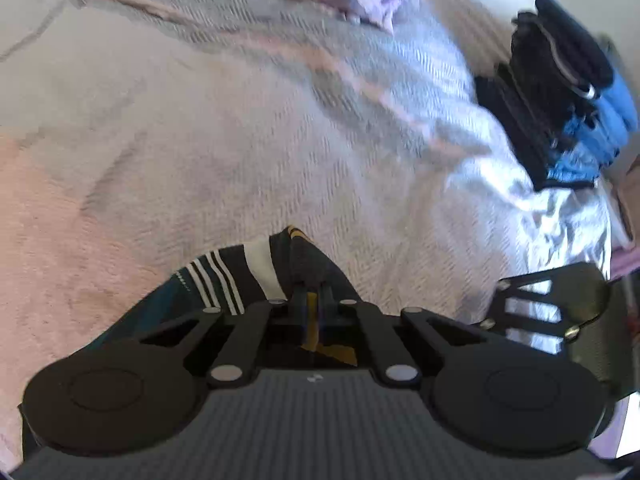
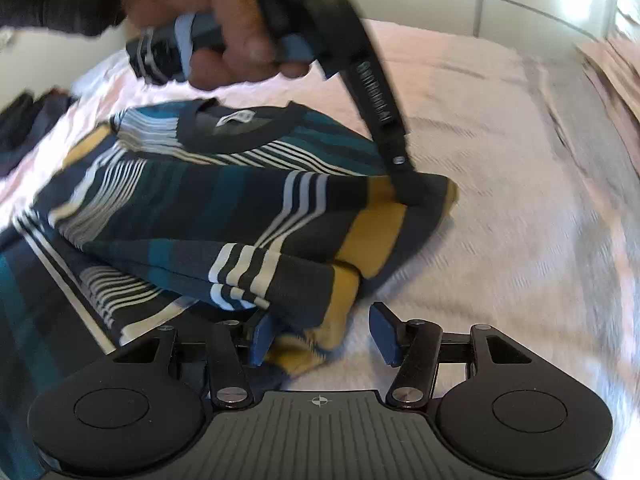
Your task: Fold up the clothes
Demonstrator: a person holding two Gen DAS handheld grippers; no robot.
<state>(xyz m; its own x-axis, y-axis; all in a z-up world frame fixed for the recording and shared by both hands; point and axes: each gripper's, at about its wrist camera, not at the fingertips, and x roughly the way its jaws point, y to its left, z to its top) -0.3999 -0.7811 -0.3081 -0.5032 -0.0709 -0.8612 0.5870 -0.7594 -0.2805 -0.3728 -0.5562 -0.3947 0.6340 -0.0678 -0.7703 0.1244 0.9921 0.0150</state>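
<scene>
Pale woven bedspread [image 2: 500,200] covers the bed, with a stack of dark and blue folded clothes [image 1: 560,92] near its far edge. On it lies the striped shirt [image 2: 200,200], partly folded. The left gripper [image 1: 310,284] is clamped on a shirt corner. The right gripper [image 2: 324,336] stands spread apart, one blue pad [image 2: 260,340] touching the hem.

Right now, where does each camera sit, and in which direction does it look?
Left wrist: sits on the left gripper, looks across the bedspread to a stack of dark and blue clothes; its fingers pinch the striped shirt.
Right wrist: sits on the right gripper, open, facing the shirt; the person's left hand shows.
Shared: shirt, bedspread, left gripper.
</scene>
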